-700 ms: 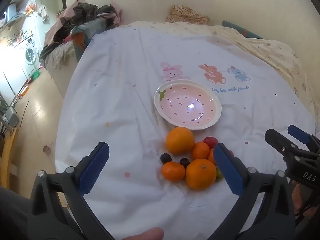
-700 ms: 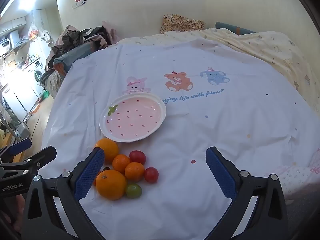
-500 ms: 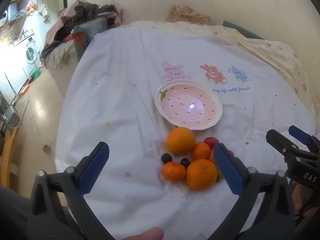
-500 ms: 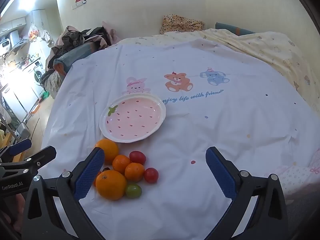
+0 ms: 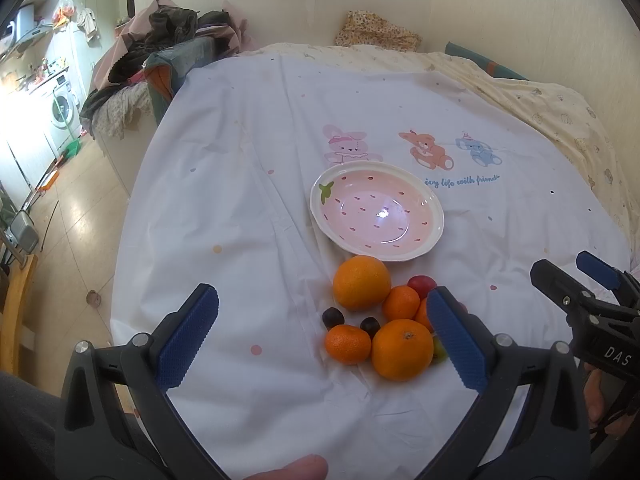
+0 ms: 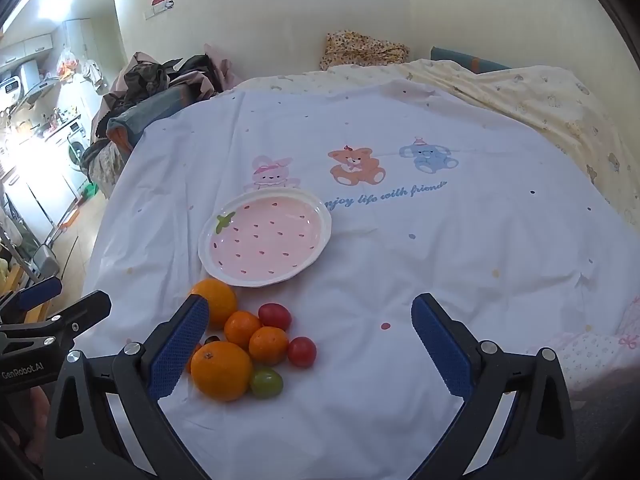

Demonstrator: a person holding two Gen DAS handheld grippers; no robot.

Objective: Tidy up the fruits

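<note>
A pink strawberry-pattern plate (image 5: 434, 236) (image 6: 324, 236) lies empty on the white sheet. Just in front of it is a heap of fruit: two large oranges (image 5: 361, 282) (image 6: 221, 370), several small mandarins (image 5: 347, 344) (image 6: 269, 345), red cherry tomatoes (image 6: 302, 352), a green grape (image 6: 266, 383) and two dark grapes (image 5: 332, 317). My left gripper (image 5: 322, 334) is open and empty, above the near left of the heap. My right gripper (image 6: 310, 342) is open and empty, above the heap's right side. Each gripper shows at the edge of the other's view.
The white sheet (image 6: 460, 240) with cartoon animals covers a bed. A cream blanket (image 6: 540, 96) lies at the back right. A pile of clothes (image 5: 168, 40) sits at the back left. The bed's left edge drops to a tiled floor (image 5: 68, 216).
Both views have shifted very slightly; the fruit and plate have not moved and both grippers stay open.
</note>
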